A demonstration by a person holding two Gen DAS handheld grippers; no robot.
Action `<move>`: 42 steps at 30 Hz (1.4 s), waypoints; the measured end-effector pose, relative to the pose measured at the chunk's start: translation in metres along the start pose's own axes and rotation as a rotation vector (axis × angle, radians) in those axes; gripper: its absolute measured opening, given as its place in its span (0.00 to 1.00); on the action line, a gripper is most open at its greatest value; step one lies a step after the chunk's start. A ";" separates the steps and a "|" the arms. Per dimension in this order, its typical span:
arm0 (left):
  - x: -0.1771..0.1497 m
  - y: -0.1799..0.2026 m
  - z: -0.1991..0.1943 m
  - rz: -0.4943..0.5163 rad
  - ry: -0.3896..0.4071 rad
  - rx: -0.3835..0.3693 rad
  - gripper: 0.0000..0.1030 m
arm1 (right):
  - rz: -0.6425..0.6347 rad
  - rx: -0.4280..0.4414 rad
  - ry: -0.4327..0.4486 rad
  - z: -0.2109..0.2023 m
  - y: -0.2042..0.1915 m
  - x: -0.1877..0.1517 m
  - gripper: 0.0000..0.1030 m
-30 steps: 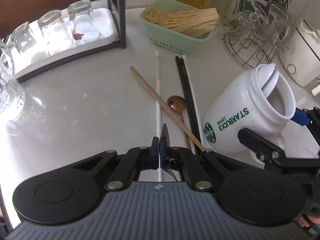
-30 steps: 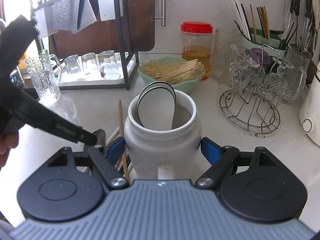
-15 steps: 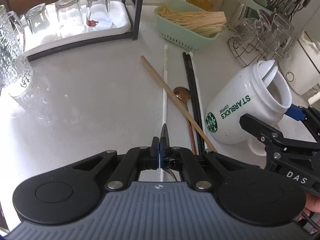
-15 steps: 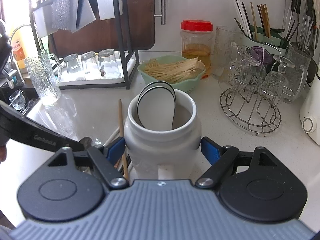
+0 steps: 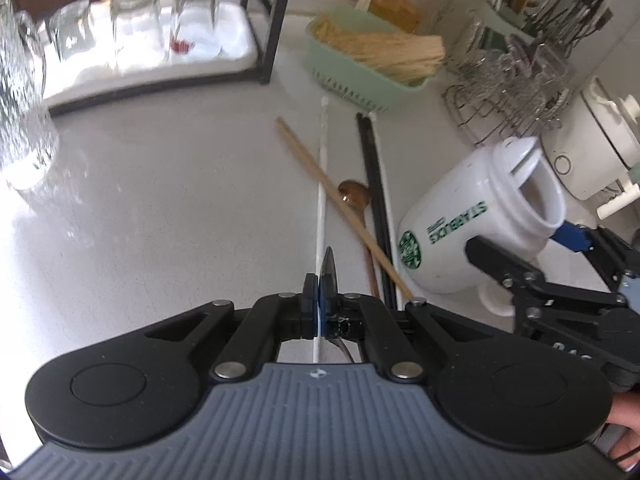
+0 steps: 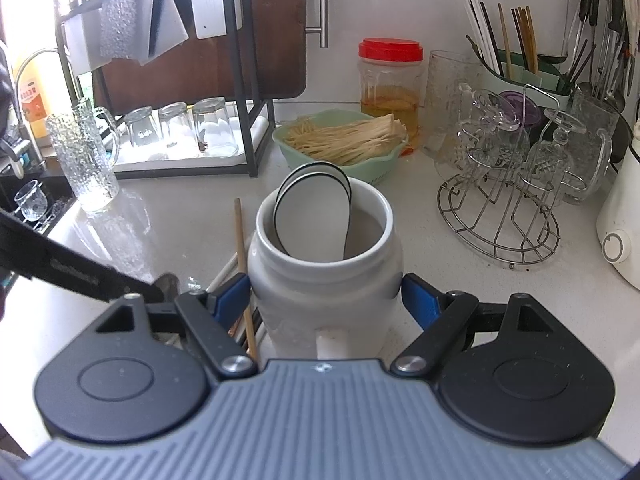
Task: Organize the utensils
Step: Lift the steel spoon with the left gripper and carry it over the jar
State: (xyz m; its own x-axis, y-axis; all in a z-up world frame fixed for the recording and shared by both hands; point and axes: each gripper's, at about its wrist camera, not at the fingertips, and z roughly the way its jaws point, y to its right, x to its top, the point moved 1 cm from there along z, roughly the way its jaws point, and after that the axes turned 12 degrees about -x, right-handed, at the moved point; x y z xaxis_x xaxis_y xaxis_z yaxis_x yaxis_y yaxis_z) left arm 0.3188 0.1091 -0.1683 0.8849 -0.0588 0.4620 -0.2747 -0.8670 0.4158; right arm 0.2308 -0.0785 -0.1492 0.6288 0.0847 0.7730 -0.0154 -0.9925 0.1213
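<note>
- The left hand-held gripper (image 5: 320, 292) is pinching what seems a white chopstick (image 5: 322, 184).
- The right hand-held gripper (image 6: 326, 294) is clamping the white mug (image 6: 324, 264) on the bench (image 6: 460, 300).

Left gripper (image 5: 320, 280) drawn back slightly.

Left gripper (image 5: 320, 304) fingers pinch white chopstick (image 5: 322, 184); mug (image 5: 476, 232) tilted beside.

Both grippers look alike — the left gripper (image 5: 320, 300) and right gripper (image 6: 326, 300) have black arms, silver screws, blue pads and a grey ridged body.
</note>
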 end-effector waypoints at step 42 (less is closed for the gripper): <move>0.057 0.076 -0.094 0.032 0.352 0.067 0.01 | -0.097 0.104 -0.022 -0.006 0.016 -0.003 0.82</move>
State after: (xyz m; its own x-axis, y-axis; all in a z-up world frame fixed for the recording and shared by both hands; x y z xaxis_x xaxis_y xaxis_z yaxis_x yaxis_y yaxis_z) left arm 0.3133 0.0859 -0.0366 0.6889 0.0775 0.7207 -0.2650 -0.8985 0.3499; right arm 0.2240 -0.0941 -0.1453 0.6406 0.1797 0.7465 0.1264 -0.9836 0.1283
